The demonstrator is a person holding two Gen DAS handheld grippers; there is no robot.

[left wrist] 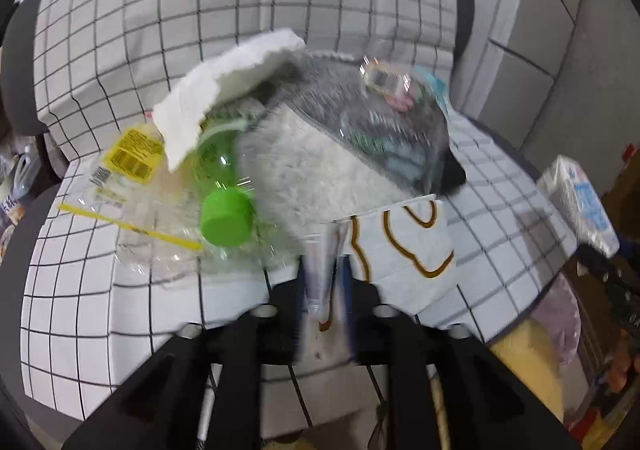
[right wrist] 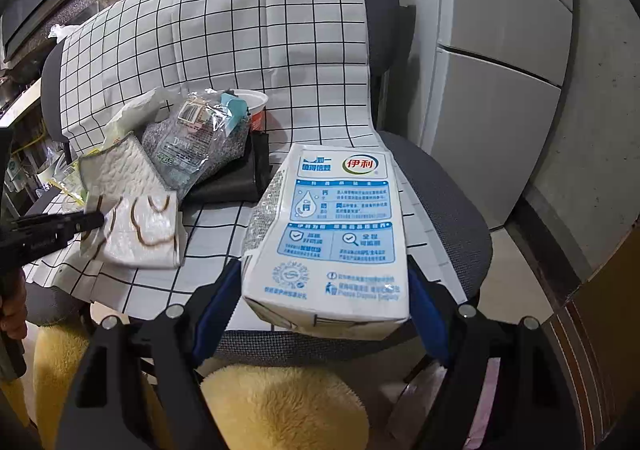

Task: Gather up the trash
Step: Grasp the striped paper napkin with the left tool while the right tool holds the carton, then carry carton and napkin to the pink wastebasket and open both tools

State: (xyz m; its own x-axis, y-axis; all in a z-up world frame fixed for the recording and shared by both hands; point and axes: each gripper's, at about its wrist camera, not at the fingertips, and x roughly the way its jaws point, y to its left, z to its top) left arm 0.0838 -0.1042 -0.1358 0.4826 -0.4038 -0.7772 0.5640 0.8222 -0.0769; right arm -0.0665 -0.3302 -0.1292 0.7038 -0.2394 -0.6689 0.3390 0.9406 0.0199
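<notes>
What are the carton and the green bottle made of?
Carton: looks like coated paperboard, matte white with blue print and sharp folded edges. Bottle: likely thin clear-green plastic, glossy with highlights, with an opaque green cap, probably harder plastic.

A: What is sitting on the chair (right wrist: 440,210) right now?

B: One milk carton (right wrist: 332,234) is lying on the checked cloth (right wrist: 240,30). One quilted white cloth (right wrist: 136,206) with brown loops is lying beside it.

A: Any bottles?

B: One green bottle (left wrist: 224,154) is showing, wearing one green cap (left wrist: 226,216).

A: And wrappers?

B: One clear bag (right wrist: 192,146) with a barcode is resting on the pile, and one clear wrapper (left wrist: 132,170) with a yellow label is lying at the left. One torn white sheet (left wrist: 224,78) is covering the bottle.

A: Cups?

B: One red and white cup (right wrist: 254,108) is standing at the back.

A: Jars on the shelf?

B: Several are standing there; I am not managing an exact count.
</notes>
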